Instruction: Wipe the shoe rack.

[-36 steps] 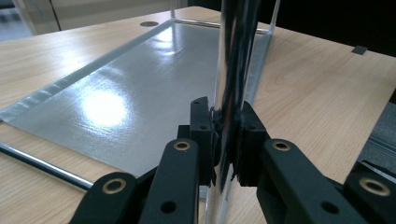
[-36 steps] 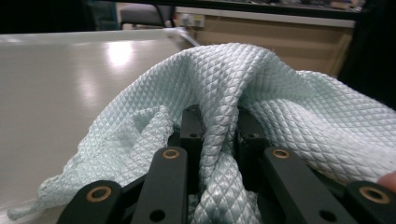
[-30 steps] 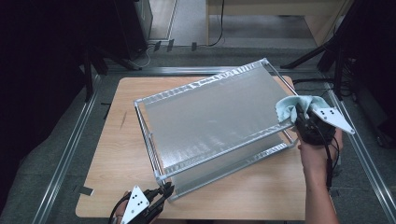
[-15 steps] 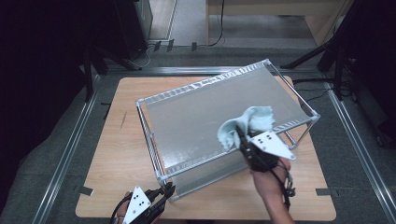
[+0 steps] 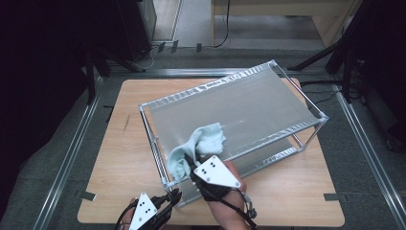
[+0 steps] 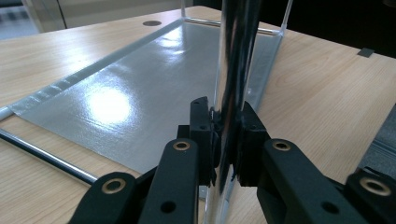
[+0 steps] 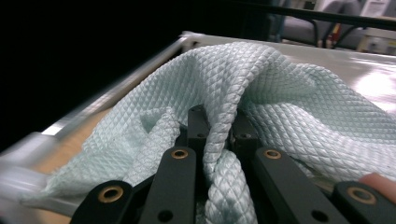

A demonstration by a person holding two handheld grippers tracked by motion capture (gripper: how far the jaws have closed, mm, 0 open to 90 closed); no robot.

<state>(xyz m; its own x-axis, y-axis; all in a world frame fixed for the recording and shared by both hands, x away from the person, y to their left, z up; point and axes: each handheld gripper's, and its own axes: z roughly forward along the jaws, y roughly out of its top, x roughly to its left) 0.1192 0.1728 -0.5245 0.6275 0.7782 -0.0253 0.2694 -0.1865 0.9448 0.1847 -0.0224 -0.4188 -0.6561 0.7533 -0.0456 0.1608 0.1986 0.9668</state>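
so the right gripper point(image 5: 190, 164) sits over the near left part of the rack's point(image 5: 268, 76) top shelf, its black jaws pinching a fold of the pale mint cloth point(image 5: 203, 143); in the right gripper view the waffle-textured cloth point(image 7: 261, 93) bunches up between the two pads and spills out on both sides, and the gripper point(image 7: 218, 135) is clamped tight on it. its jaws have just been closing a little more on that fold. the cloth lies on the silvery shelf sheet, near the shelf's 7 o'clock corner, with its loose end trailing toward 1 o'clock from the gripper. the grey three-cornered plate rides on top of the gripper, and the person's hand point(image 5: 225, 191) comes in from 6 o'clock

the left gripper point(image 5: 173, 195) rests low at the table's point(image 5: 115, 143) near edge, about 7 o'clock from the right one and just beside it. in the left gripper view its jaws are pressed onto the rack's shiny upright post point(image 6: 233, 60) at the near corner, one pad on each side, the gripper point(image 6: 227, 135) gripping it firmly. past the post the lower shelf point(image 6: 140, 93) shows, lying just over the wooden table point(image 6: 327, 93)

the rack stands on the table turned askew, its long side running from 7 o'clock toward 1 o'clock
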